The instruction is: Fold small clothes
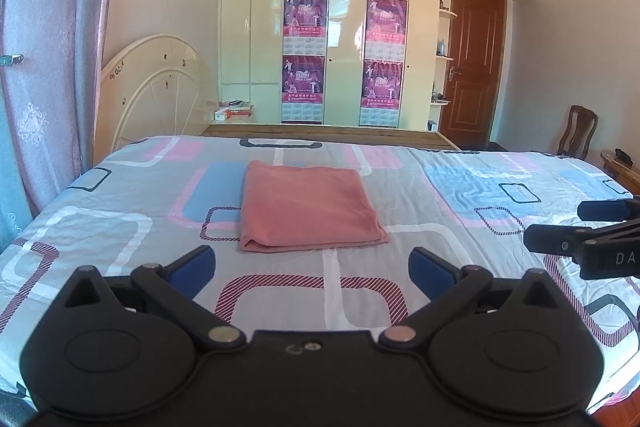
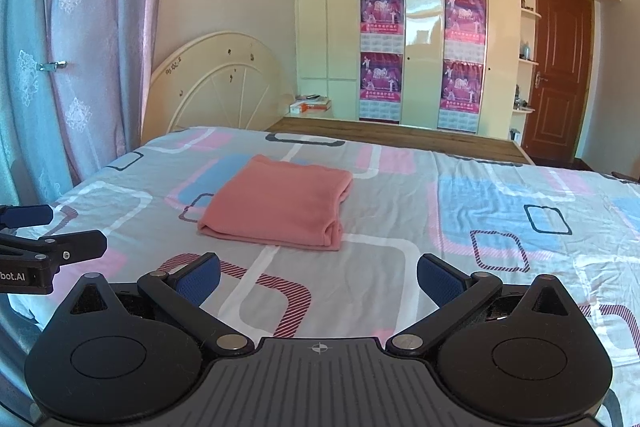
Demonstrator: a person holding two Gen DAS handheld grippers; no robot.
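A salmon-pink garment (image 1: 308, 207) lies folded into a neat rectangle on the patterned bedsheet (image 1: 120, 227). It also shows in the right wrist view (image 2: 280, 203), left of centre. My left gripper (image 1: 312, 271) is open and empty, hovering just short of the garment's near edge. My right gripper (image 2: 318, 279) is open and empty, a little nearer than the garment and to its right. Each gripper shows in the other's view, the right one (image 1: 560, 227) at the right edge and the left one (image 2: 76, 227) at the left edge.
The bed fills the foreground; its sheet (image 2: 480, 211) has pink, blue and white rectangles. A cream headboard (image 1: 160, 87) leans at the far left, with curtains (image 1: 36, 67) beside it. A wardrobe (image 1: 344, 47), a brown door (image 1: 472, 67) and a chair (image 1: 578, 131) stand beyond.
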